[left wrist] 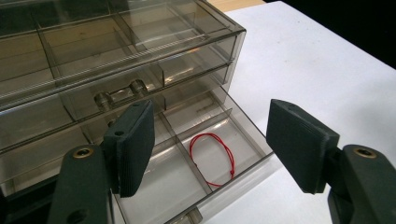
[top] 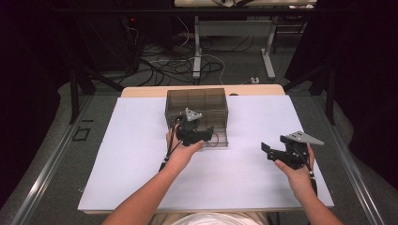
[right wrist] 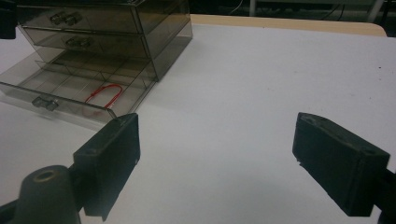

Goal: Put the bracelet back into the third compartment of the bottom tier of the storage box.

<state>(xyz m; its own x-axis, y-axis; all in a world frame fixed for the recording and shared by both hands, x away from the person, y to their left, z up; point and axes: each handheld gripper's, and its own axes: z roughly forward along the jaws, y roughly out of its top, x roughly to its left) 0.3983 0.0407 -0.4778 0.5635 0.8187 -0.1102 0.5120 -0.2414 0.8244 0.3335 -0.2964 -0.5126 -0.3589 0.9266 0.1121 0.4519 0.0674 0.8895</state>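
A smoky clear drawer cabinet [top: 197,105] stands at the back middle of the white mat. Its bottom drawer [left wrist: 243,175] is pulled out, and a red string loop [left wrist: 212,156] lies in the drawer's right compartment. The loop [right wrist: 105,95] also shows in the right gripper view. My left gripper [top: 206,133] hovers open just above the pulled-out drawer, its pads [left wrist: 133,144] spread wide and holding nothing. My right gripper [top: 270,151] hangs open over the bare mat at the right, apart from the cabinet [right wrist: 102,32], with nothing between its fingers [right wrist: 112,161].
The white mat [top: 141,154] covers a wooden table [top: 141,91]. Beyond the table there are cables on the floor and the legs of another table [top: 197,51]. The upper two drawers [right wrist: 74,42] are pushed in.
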